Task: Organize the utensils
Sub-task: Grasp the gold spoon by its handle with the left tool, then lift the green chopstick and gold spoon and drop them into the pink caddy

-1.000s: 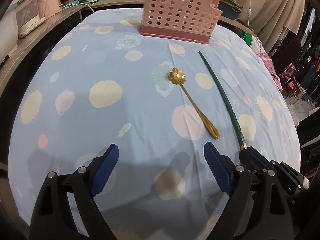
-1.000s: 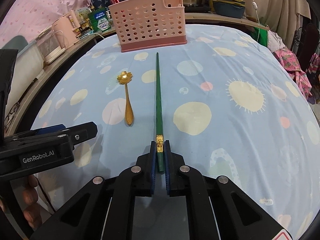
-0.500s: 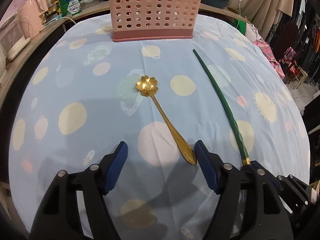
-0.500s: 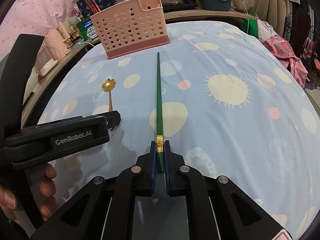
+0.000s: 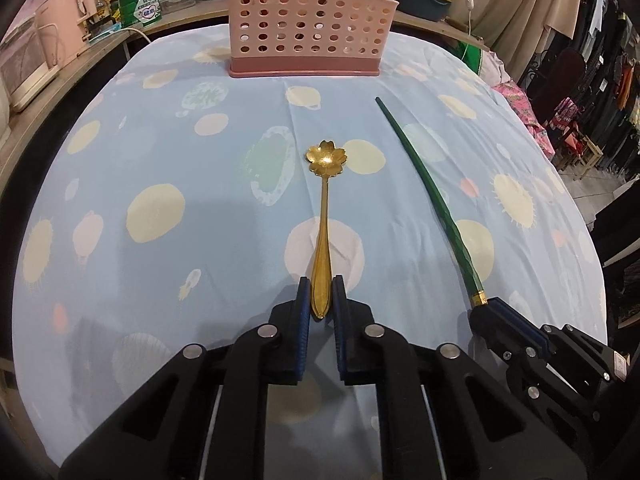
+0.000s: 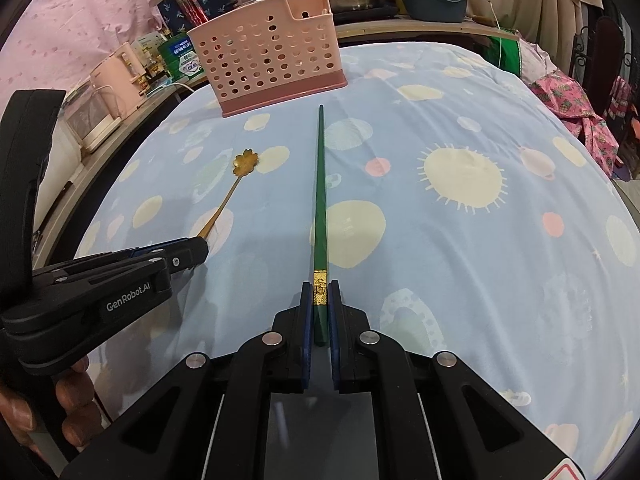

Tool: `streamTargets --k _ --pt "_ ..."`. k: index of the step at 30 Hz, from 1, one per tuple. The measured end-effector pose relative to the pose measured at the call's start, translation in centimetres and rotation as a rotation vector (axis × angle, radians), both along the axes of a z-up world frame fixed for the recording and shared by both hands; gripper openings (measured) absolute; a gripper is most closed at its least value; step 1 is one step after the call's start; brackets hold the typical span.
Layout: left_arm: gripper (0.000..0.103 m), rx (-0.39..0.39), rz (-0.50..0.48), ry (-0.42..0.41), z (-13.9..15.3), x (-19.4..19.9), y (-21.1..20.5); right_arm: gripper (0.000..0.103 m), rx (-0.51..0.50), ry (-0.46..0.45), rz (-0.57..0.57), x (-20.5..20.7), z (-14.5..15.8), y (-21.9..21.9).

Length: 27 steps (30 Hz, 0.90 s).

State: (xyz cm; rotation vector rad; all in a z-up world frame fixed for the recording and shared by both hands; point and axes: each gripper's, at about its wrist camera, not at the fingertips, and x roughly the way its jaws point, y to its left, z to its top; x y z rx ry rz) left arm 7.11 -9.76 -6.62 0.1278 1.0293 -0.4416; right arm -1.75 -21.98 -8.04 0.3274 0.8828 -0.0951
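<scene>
Both tongs grip utensils on the table (image 5: 168,264): the left tongs (image 5: 321,296), just closed, pinch the gold spoon (image 5: 324,216) handle, seemingly touching; the right tongs (image 6: 320,304) clamp the green chopstick (image 6: 320,184). Behind stands the pink holder (image 5: 304,24).

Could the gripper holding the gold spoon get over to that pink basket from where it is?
Probably yes. The left gripper, jaws just closed on the gold spoon, faces the pink basket across bare tablecloth; the green chopstick lies off to the side.
</scene>
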Motion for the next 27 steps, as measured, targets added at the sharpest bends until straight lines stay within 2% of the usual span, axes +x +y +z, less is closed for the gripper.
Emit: streamTargets --k 8,21,22,23,27 --pt "0.01 -0.046 0.019 -0.029 2.4 -1.0 1.6 0.007 0.006 -0.026 0.004 -0.6 1.3 0.1" --pt "0.009 -0.119 0.035 -0.098 7.3 -1.4 2.9 0.007 0.051 -0.121 0.004 -1.4 5.5 -0.2" --pt "0.007 -0.122 0.036 -0.102 7.6 -1.4 2.9 0.007 0.055 -0.129 0.004 -1.4 5.9 -0.2" --pt "0.001 -0.127 0.037 -0.103 7.8 -1.3 3.0 0.007 0.058 -0.136 0.005 -1.4 6.2 -0.2" --pt "0.001 -0.138 0.042 -0.113 8.7 -1.1 3.5 0.007 0.081 -0.162 0.013 -1.4 7.5 -0.4"
